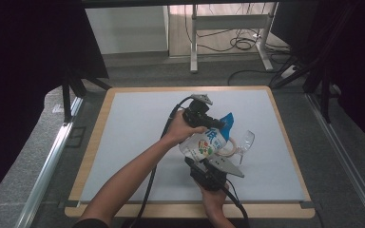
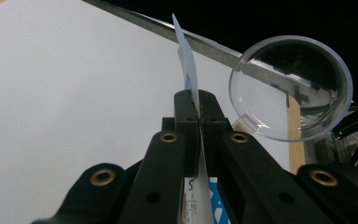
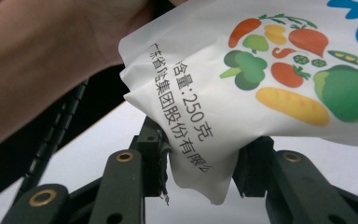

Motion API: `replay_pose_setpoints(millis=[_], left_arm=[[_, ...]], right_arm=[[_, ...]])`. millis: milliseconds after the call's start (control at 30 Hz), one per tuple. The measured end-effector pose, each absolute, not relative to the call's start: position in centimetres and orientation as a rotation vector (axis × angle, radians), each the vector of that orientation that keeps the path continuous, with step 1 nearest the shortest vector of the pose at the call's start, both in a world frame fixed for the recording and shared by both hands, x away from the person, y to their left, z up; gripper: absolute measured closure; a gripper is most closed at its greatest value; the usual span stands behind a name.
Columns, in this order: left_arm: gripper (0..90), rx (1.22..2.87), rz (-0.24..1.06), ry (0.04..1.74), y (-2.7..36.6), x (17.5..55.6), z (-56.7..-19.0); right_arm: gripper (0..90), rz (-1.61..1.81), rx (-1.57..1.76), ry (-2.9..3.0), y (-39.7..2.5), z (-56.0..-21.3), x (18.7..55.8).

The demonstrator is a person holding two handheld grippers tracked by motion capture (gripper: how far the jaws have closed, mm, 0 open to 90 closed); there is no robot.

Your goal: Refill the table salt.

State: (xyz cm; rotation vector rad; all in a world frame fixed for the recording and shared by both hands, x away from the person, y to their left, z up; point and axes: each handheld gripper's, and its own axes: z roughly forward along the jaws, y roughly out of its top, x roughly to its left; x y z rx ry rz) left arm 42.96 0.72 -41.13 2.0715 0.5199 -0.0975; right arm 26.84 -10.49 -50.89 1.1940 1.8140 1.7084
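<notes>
Counter: white mat | bag held aloft over glass | left claw pinching top edge | right claw spread around bottom corner | step: tilting; next judged: close right claw, tip.

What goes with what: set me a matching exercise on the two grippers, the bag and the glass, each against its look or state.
Things:
1. left gripper
2. right gripper
3. bag
4. glass

Look or state:
a. clear, see-through
b. printed with vegetables
c. jaws closed on a thin edge of the bag
d. jaws standing on either side of the bag's lower corner

Pairs: 1-c, 2-d, 3-b, 4-a
</notes>
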Motion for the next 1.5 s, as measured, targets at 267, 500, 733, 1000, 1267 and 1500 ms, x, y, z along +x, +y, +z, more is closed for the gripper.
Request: replay_pose_setpoints(millis=[267,500,733,1000,1267,1500], left_arm=[[89.2,2.062,-0.095,0.518,1.5,42.6,-41.3],[89.2,2.037,-0.101,0.530,2.1,42.3,-41.6],[89.1,2.015,-0.102,0.545,2.8,42.0,-41.7],[89.2,2.000,-0.102,0.551,3.2,41.6,-41.9],[89.3,1.976,-0.090,0.548,3.8,41.1,-41.8],[89.4,1.944,-0.074,0.563,4.4,40.7,-41.7]], right_arm=[[59.9,1.605,1.141,1.869,-10.6,-51.5,26.6],[58.4,1.542,1.123,1.923,-10.9,-52.0,26.7],[55.4,1.479,1.127,1.977,-11.1,-52.5,26.9],[53.9,1.420,1.167,2.025,-11.4,-53.0,27.3],[51.1,1.401,1.188,2.069,-11.6,-53.0,27.6],[47.8,1.397,1.193,2.100,-12.1,-53.0,27.5]])
